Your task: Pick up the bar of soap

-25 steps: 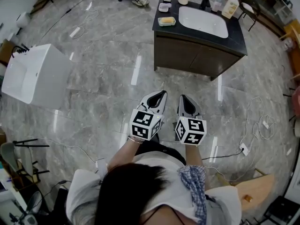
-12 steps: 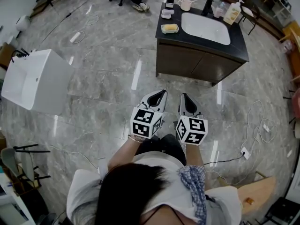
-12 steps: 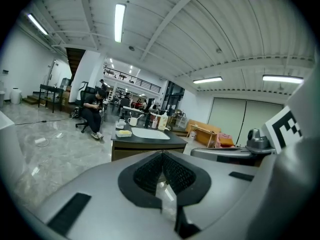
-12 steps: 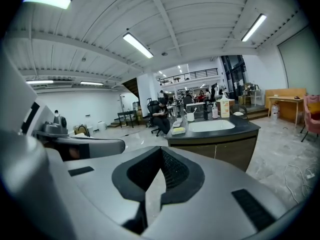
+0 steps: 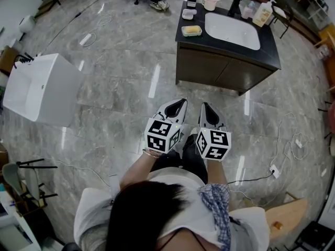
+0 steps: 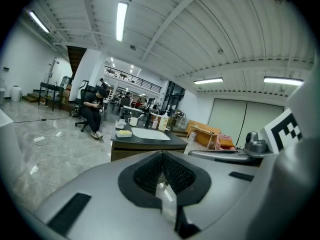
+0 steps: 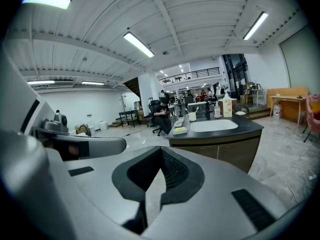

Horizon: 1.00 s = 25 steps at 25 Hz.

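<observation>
Ceiling tubes [image 6: 121, 20] lit the scene brightly and evenly, white glare streaks lay on the polished floor [image 5: 153, 80], shadows were soft and faint, fisheye bending curved the edges, gripper views had black corners, the nearest foreground was blurred.

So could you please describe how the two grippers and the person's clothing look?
The left gripper and right gripper are light grey tapering shells with black textured pads. Each carries a cube of black-and-white square markers. The person wears a white top, with a blue checked cloth over one shoulder.
</observation>
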Available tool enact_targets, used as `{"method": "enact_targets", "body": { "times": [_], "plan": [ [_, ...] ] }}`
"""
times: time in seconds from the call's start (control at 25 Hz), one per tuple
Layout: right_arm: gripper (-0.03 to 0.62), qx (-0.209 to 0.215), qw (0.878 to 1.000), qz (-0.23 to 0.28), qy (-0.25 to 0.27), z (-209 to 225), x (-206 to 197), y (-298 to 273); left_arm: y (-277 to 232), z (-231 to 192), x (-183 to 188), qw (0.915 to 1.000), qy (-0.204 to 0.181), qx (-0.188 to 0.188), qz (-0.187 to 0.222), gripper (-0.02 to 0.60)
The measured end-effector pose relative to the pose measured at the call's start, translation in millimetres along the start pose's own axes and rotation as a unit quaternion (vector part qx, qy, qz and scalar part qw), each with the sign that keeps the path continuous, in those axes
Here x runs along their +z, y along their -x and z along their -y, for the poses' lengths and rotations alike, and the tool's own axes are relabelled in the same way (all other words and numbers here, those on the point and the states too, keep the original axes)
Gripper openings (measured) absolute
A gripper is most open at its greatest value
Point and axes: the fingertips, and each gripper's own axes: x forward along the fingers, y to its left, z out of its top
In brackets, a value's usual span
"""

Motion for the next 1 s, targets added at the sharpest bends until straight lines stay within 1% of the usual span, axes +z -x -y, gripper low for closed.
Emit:
{"method": "enact_targets", "body": {
  "times": [0.36,0.68,1.0],
  "plan": [
    [0.015,0.007,1.0,-0.004,0.005,30,9,-27,-37,-3,9,1.0,-0.005,0.006,0.002,0.011],
    [0.015,0.028,0.999,-0.01,0.018,60,30,-70,-91,-14,28,0.9997,0.014,0.021,0.001,0.011],
    [0.015,0.046,0.999,-0.015,0.017,97,51,-108,-141,-21,48,0.9986,0.025,0.045,0.007,0.011]
  ]
}}
